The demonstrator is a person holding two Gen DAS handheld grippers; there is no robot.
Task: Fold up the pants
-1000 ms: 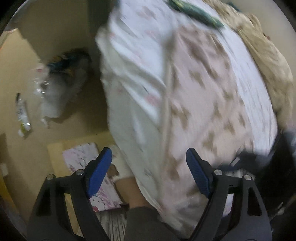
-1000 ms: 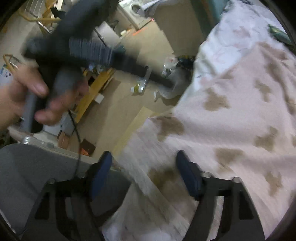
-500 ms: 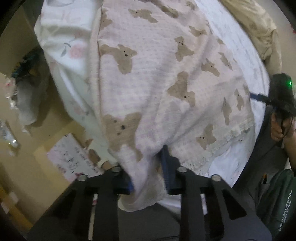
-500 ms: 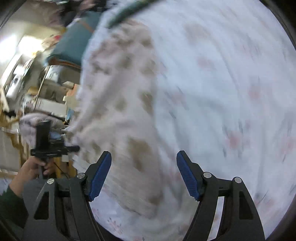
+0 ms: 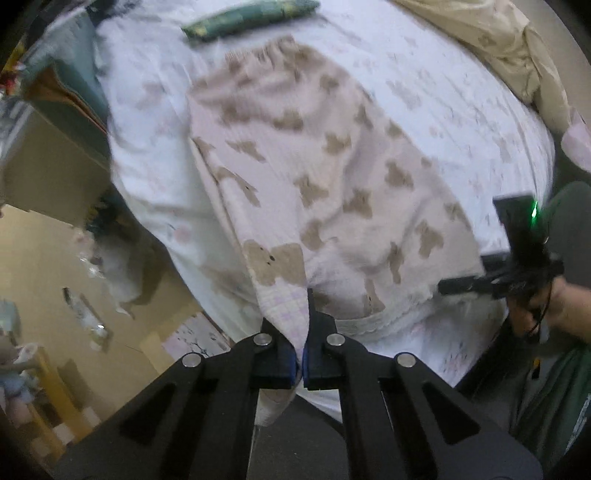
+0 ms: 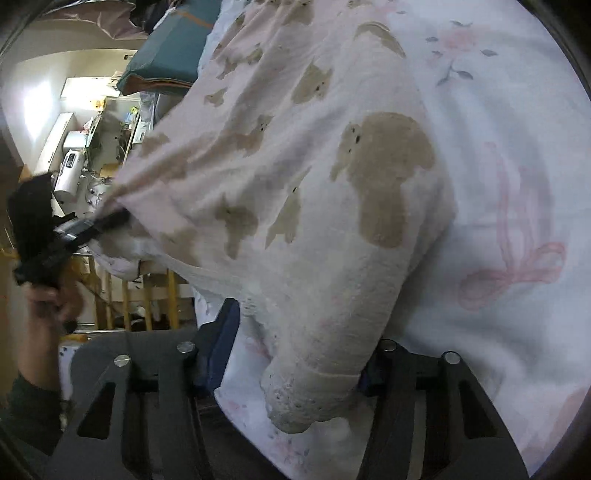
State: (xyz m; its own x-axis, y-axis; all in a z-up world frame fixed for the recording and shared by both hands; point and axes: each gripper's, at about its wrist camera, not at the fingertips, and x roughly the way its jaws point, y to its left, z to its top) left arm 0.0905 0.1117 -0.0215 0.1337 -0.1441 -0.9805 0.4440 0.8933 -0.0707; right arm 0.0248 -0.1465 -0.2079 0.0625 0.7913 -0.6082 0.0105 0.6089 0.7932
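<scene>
While the pale pink, waffle-textured pants printed with brown bears lie spread over the bed's white sheet with faint pink flowers, the left hand-held gripper has clamped down on one hem corner; its blue-padded jaws have just closed together, with a fold of that cloth pinched between them and pulled up off the bed. Left of it, beyond the bed's edge, lies the tan floor. A dark green patterned roll of fabric sits on the sheet past the waistband, and a crumpled beige cloth lies at the far right. To the right, the right hand-held gripper has the other leg's cuff between its blue pads; its jaws have just been narrowing, and the bunched cuff fills the gap, though a firm grip cannot be told. The person's right hand grips its handle, and the left hand shows in the right wrist view
</scene>
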